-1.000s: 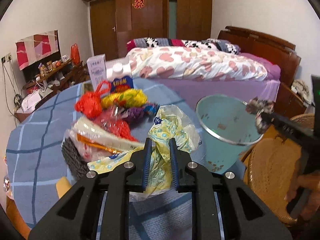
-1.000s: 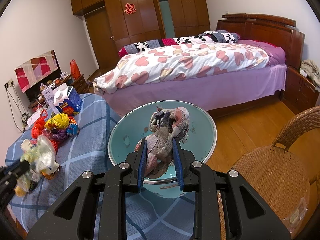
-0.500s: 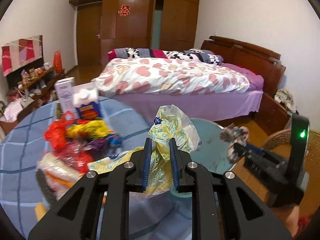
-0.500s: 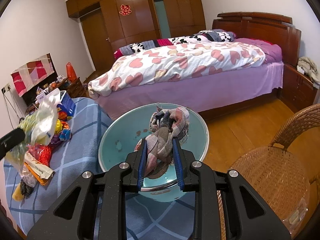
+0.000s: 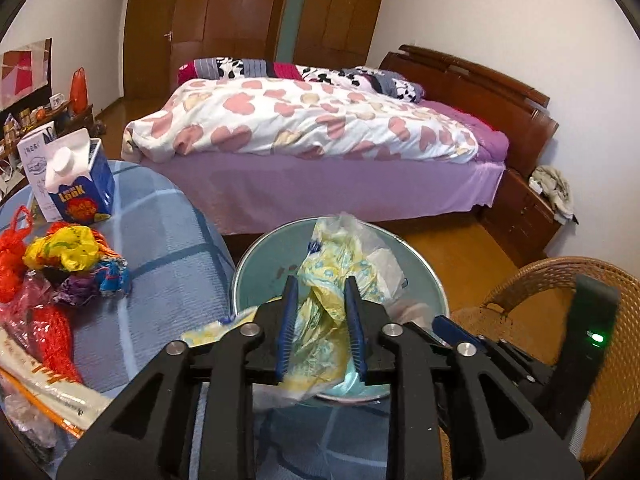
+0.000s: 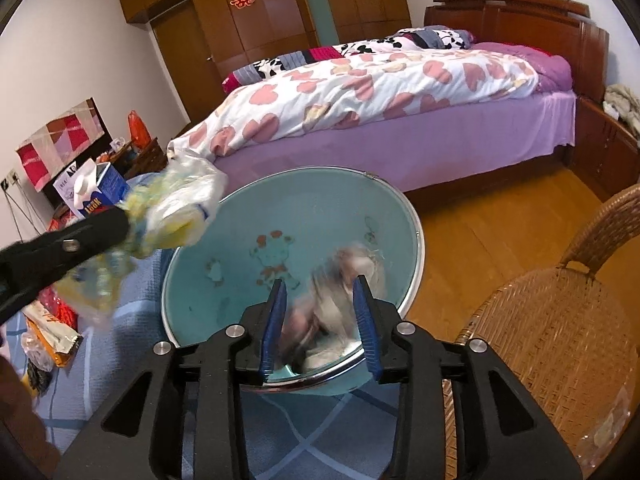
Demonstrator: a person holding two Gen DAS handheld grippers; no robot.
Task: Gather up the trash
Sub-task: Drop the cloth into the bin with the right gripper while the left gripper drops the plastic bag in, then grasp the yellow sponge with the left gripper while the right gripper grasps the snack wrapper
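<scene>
A teal metal bin [image 5: 262,276] [image 6: 240,248] stands beside the table. Over its mouth my left gripper [image 5: 320,286] holds a crumpled yellow-and-white plastic bag [image 5: 340,264]. Its jaws are opening, but the bag still fills the gap and touches both pads. In the right wrist view the same bag [image 6: 180,208] hangs at the left gripper's tip [image 6: 124,220] above the bin's left rim. My right gripper [image 6: 320,282] is over the bin's near rim, jaws opening. A blurred plaid cloth [image 6: 344,280] drops between its pads, clear of the left one.
The table with a blue checked cloth [image 5: 168,264] lies to the left. It carries a blue milk carton [image 5: 78,184], a red net bag [image 5: 12,260] and several wrappers [image 5: 64,248]. A wicker chair [image 6: 552,320] stands to the right and a bed [image 5: 320,128] behind.
My left gripper swung right from the table's trash pile to above the bin, and its jaws widened a little. The right jaws spread and the cloth slipped loose, now blurred.
</scene>
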